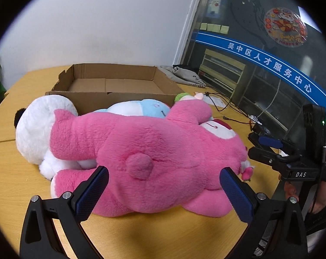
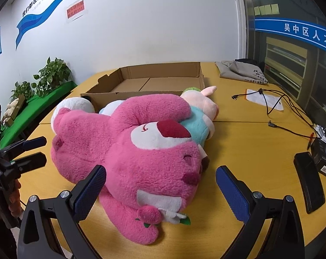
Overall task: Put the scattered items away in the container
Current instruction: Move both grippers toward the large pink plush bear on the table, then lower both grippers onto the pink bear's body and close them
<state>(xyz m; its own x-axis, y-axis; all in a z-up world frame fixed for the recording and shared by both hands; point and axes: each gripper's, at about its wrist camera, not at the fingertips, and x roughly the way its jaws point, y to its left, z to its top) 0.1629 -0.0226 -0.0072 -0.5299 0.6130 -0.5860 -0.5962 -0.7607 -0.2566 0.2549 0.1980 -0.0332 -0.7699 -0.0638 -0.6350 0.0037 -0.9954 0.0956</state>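
A big pink plush bear lies on its side on the yellow table, its back and tail toward my left gripper, its face toward my right one. Behind it lie a white panda plush, a light blue plush and a small pink-and-green plush. An open, shallow cardboard box stands behind them with nothing in it. My left gripper is open, straddling the bear's lower back. My right gripper is open around the bear's head.
A grey cloth bag lies at the back right. Black cables over a paper sheet, a flat black device and a black box sit on the table's right side. Potted plants stand left, off the table.
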